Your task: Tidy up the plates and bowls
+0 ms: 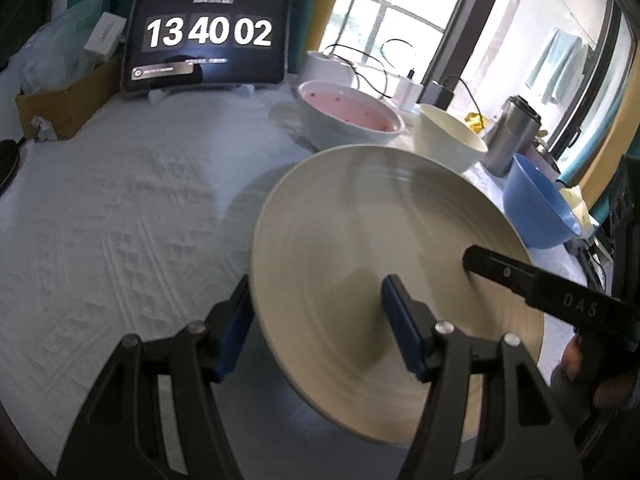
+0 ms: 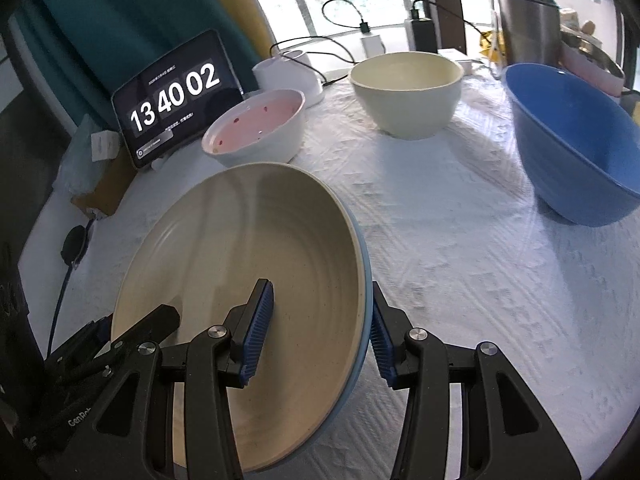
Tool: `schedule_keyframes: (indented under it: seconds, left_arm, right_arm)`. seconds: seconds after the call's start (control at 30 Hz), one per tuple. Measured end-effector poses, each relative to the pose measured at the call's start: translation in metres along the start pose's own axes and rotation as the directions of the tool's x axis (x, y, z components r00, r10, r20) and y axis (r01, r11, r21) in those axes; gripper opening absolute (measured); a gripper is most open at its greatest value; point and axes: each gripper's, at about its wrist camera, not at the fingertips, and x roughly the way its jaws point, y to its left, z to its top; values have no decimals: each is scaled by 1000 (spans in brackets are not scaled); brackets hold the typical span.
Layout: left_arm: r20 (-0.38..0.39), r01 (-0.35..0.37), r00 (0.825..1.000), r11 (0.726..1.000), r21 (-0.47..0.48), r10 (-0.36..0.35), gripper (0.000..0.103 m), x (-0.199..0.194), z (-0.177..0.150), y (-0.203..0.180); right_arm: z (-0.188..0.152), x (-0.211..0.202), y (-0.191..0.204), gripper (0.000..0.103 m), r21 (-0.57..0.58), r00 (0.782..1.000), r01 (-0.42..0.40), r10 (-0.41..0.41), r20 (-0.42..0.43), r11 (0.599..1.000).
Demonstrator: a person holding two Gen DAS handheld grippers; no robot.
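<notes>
1. Cream plate (image 2: 248,280) is off the white table (image 2: 460,260), tipped up, with a claw on each side of it.
2. Left claw (image 1: 316,328) has one pad under the plate rim and one on top. It looks like it holds the plate, but I cannot tell how tight.
3. Right claw (image 2: 320,332) sits around the far rim, fairly wide, with a small gap showing.
4. To do this well, keep both claws level so the plate does not slide out.
5. Round, so no long side. Its hollow face points up and tips toward the pink bowl (image 2: 256,128).
6. Steer clear of the blue bowl (image 2: 576,144) and cream bowl (image 2: 406,92).
</notes>
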Motion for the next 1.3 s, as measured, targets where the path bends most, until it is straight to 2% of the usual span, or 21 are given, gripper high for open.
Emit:
schedule_keyframes:
  seconds: [0.4, 0.7, 0.93, 1.3]
  left_arm:
    - [-1, -44, 999, 998, -38, 44, 65, 5, 3, 28]
    - [2, -73, 997, 997, -25, 73, 65, 10, 4, 30]
    - [0, -83, 997, 996, -28, 83, 65, 8, 5, 30]
    - [47, -154, 986, 986, -62, 157, 66, -12, 7, 32]
  right_arm:
    - [6, 28, 25, 49, -23, 999, -31, 31, -41, 999]
    - [9, 42, 30, 50, -20, 997, -42, 41, -64, 999]
    - [9, 40, 27, 50, -18, 997, -40, 39, -71, 999]
    - [11, 18, 15, 50, -5, 999, -40, 40, -26, 999]
